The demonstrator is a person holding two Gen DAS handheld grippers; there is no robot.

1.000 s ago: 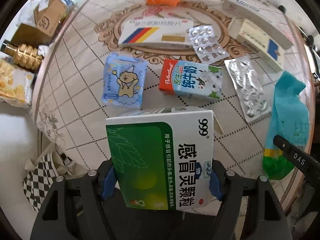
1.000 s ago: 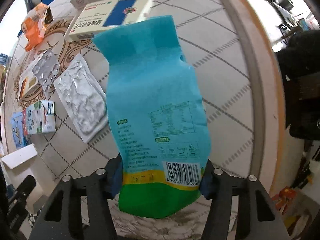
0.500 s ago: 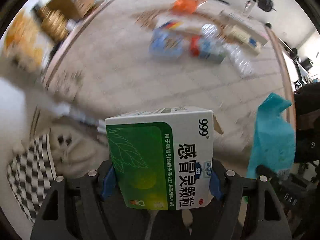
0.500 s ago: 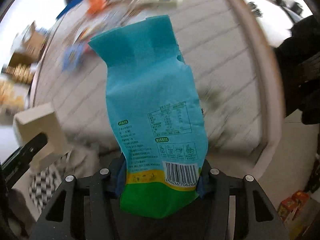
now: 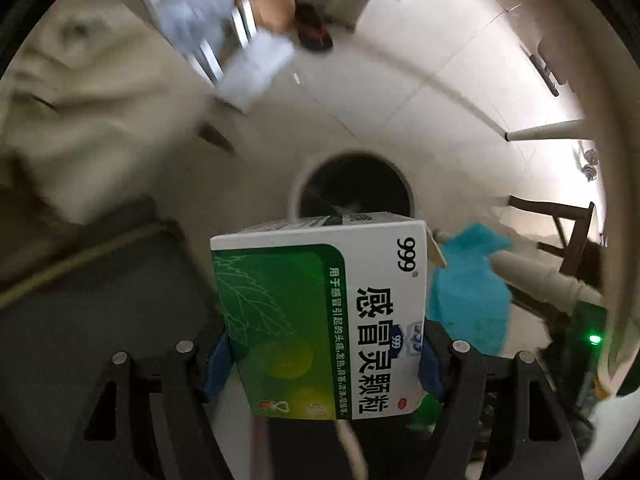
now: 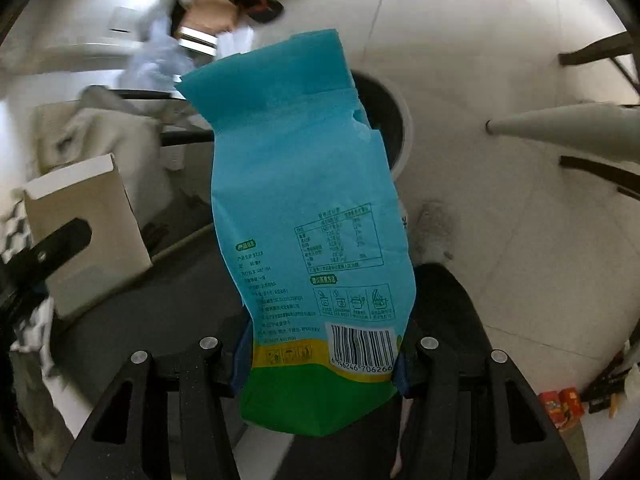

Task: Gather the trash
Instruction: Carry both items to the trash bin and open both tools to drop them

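My left gripper (image 5: 324, 354) points down toward the bin (image 5: 352, 188) on the floor, jaws clamped on the sides of the box (image 5: 320, 312), blue pads (image 5: 216, 360) pressed flat against it. My right gripper (image 6: 320, 364) points down at the same bin, just to the right of the left one, jaws pinching the lower end of the bag (image 6: 304, 216), which stands upright above the fingers. In the right view, a left finger (image 6: 44, 256) shows against the box.
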